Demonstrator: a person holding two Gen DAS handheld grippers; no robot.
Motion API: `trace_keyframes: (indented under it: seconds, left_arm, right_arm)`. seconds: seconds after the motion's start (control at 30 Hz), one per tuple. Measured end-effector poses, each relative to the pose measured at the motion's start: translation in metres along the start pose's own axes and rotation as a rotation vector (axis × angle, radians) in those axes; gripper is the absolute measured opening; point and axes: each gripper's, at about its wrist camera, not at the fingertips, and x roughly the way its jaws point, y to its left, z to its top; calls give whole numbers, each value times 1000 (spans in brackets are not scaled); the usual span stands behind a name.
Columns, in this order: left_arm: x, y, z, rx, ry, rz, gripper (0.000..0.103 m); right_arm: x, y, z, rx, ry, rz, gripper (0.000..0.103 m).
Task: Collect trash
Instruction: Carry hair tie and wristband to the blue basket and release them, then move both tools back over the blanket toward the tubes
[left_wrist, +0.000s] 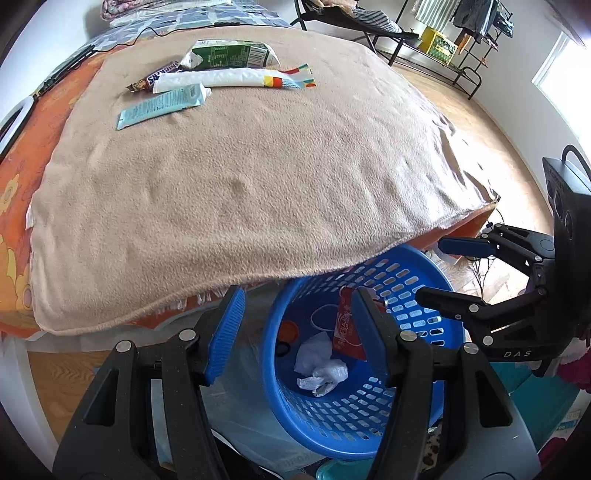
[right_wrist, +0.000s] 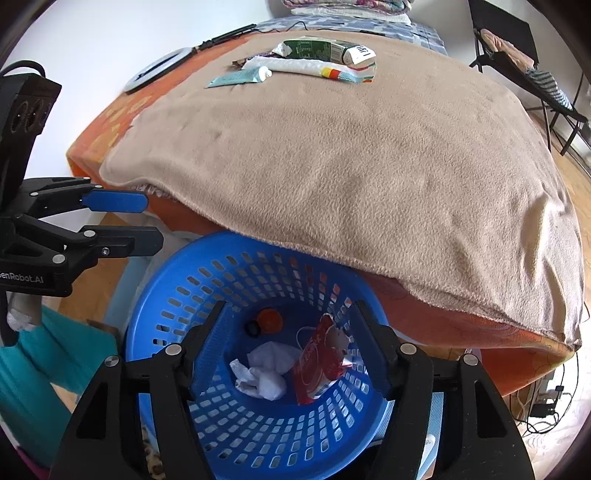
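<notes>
Hovering over blue basket (right_wrist: 177, 295) at bed's near edge, left gripper (left_wrist: 297, 332) and right gripper (right_wrist: 286, 350) both spread wide, empty. Remaining trash far side on beige blanket (left_wrist: 240, 184): flattened blue tube (left_wrist: 162, 105), white tube (left_wrist: 229, 78), Snickers wrapper (left_wrist: 153, 79), green carton (left_wrist: 232, 55). Probably light, limp, slick (pinch tube mid-body, carton by edge).

The basket (right_wrist: 177, 295) sits directly below and ahead of the right gripper (right_wrist: 291, 354), tucked partly under the near edge of the blanket (right_wrist: 351, 155). In it lie crumpled paper (right_wrist: 264, 374), a packet (right_wrist: 319, 363) to its right, and a cap (right_wrist: 270, 320) farther in. The left gripper (right_wrist: 142, 221) hangs off to the left, beside the basket's rim. Far ahead on the blanket lies a cluster — tube (right_wrist: 240, 76) nearest, pouch (right_wrist: 314, 68) behind it, carton (right_wrist: 325, 50) farthest, bar (left_wrist: 153, 78) at the left.
</notes>
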Motion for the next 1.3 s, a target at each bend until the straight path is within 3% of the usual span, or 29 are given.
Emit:
trace_keyframes:
  seconds: [0.6,0.8,0.97,1.3]
  left_arm:
    - [-19,20,32,-49,-89,20,62]
    - [-17,30,51,-56,-73,-1,62]
    - [-15,66,91,-113,-102,20,62]
    - [13,155,162,-306,-135,18,62]
  right_arm:
    - [-12,-4,28,23,-70,-30,69]
    - [-22,-7,39,-11,-181,20,69]
    - [-25,-17,67,-8,-225,37,69]
    - [-13,-47,142,54,-223,153,69]
